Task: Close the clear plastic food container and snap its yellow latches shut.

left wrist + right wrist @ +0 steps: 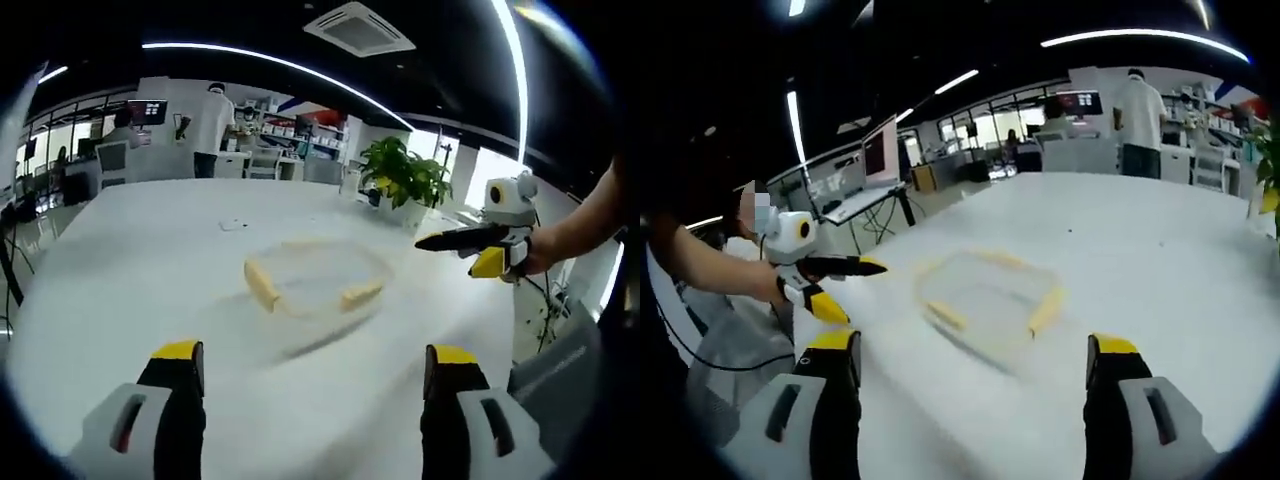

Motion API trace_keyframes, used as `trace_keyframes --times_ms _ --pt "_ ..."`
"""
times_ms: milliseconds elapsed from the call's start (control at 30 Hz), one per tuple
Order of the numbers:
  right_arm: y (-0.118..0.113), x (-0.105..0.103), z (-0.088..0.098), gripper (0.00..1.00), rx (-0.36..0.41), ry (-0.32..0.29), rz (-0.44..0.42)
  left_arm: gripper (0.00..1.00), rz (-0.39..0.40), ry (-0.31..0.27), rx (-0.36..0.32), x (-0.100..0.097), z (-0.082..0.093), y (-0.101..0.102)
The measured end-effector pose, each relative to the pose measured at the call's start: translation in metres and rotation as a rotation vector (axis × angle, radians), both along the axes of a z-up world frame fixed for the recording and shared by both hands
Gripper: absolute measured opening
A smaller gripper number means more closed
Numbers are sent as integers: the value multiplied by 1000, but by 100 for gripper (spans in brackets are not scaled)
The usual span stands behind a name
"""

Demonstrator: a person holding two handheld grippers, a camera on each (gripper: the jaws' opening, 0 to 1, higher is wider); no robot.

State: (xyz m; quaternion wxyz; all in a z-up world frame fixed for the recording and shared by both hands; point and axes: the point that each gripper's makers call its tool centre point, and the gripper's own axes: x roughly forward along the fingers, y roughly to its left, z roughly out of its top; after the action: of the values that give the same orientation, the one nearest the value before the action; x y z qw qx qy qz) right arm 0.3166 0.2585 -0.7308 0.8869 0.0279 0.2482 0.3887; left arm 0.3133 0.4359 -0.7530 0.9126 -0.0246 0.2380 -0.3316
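A clear plastic food container (pixel 312 280) lies on the white table (pixel 130 260), blurred by motion. Yellow latches (pixel 262 285) stick out along its edges; I cannot tell how its lid sits. My left gripper (pixel 314 352) hovers open just short of it, nothing between its jaws. My right gripper (pixel 470 245) comes in from the right, held by a hand, beside the container and apart from it. In the right gripper view the container (pixel 985 300) lies ahead of my open right gripper (pixel 971 342), with the left gripper (pixel 835 272) to its left.
A potted green plant (pixel 405 180) stands at the table's far edge. A person in white (pixel 210 125) stands by desks and monitors in the background. A desk with a screen (pixel 880 160) lies off the table's left side.
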Motion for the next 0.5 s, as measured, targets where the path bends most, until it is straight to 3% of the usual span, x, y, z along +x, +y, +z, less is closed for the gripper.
trace_keyframes --times_ms 200,300,500 --pt "-14 -12 0 93 -21 0 -2 86 2 15 -2 -15 4 7" --pt "-21 -18 3 94 -25 0 -14 85 27 31 -54 -18 11 10" --pt "-25 -30 15 95 -22 -12 -38 85 30 20 -38 -29 19 17"
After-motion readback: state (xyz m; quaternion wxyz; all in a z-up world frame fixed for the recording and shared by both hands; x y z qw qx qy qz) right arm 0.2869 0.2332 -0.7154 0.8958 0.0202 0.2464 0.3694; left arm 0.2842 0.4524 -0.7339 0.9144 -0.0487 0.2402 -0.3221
